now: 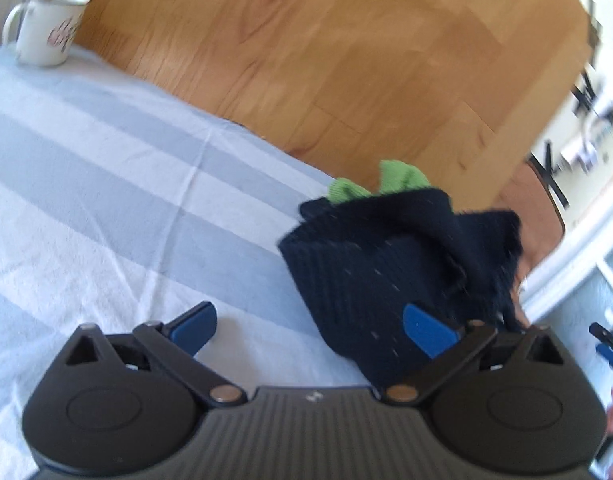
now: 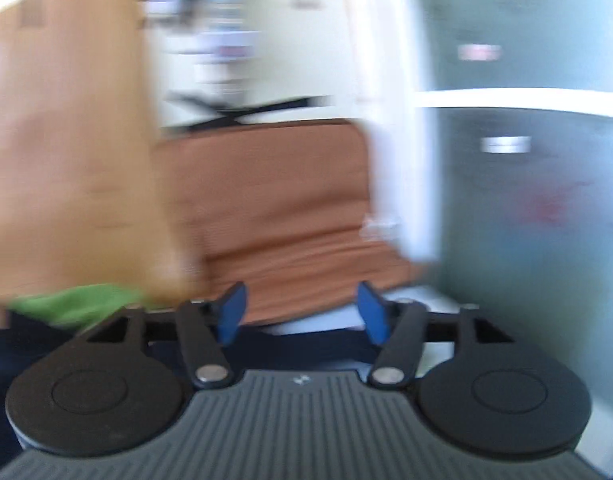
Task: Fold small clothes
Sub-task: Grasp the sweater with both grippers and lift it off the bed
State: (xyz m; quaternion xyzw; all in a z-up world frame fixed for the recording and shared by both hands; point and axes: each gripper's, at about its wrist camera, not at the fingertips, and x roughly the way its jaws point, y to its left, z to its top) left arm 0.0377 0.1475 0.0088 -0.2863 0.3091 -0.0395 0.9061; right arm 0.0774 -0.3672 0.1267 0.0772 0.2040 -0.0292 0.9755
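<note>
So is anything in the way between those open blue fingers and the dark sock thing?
Nothing visible: the dark garment lies right by the left gripper, on the striped cloth. The mug stands far off.

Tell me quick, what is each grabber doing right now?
Left gripper: open wide, holding nothing; the dark blue garment lies by one finger.
Right gripper: open, nothing between its fingers.

A small dark navy knitted garment (image 1: 370,276) with bright green trim (image 1: 380,184) lies bunched and partly folded on a surface covered by a pale blue-and-white striped cloth (image 1: 106,184). It sits at the cloth's edge nearest the wooden floor, green pieces poking up from its far side.
</note>
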